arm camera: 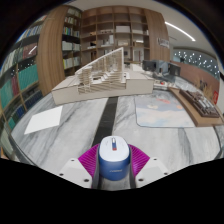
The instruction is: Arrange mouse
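A mouse [112,157] with a white top and a blue body sits between my two fingers, raised above the marble-patterned table [70,135]. Both magenta pads [89,158] press against its sides. My gripper [112,162] is shut on the mouse. A grey mouse mat [170,108] lies on the table ahead and to the right of the fingers.
A white sheet of paper [43,120] lies on the table to the left. A large wooden architectural model [105,75] stands on a board at the far side. A tray with small items [200,103] sits beyond the mat. Bookshelves line the room behind.
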`<state>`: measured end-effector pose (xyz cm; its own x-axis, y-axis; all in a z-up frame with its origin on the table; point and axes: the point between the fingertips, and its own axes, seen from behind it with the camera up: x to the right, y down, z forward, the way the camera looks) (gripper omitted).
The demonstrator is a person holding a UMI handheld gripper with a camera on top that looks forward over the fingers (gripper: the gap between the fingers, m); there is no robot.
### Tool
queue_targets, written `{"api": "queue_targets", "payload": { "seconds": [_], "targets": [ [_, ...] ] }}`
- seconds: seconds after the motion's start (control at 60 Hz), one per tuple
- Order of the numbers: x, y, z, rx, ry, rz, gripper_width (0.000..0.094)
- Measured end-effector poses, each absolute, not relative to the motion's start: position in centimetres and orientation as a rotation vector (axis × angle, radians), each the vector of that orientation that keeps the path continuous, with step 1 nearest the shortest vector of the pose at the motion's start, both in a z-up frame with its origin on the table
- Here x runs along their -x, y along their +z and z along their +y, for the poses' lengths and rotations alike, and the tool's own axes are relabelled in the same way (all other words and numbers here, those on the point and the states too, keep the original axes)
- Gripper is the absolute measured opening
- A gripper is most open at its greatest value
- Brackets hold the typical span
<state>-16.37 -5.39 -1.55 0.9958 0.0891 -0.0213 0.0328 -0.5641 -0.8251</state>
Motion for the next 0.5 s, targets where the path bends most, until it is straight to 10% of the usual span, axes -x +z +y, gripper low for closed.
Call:
{"api": "queue_targets", "payload": {
  "seconds": [0.233, 0.5],
  "targets": [
    [6.1, 5.8, 4.6, 2.03, -0.08, 0.012, 0.0393],
    [-2.6, -0.1, 12.9, 2.134, -0.149, 0.125, 0.0392]
  ]
}}
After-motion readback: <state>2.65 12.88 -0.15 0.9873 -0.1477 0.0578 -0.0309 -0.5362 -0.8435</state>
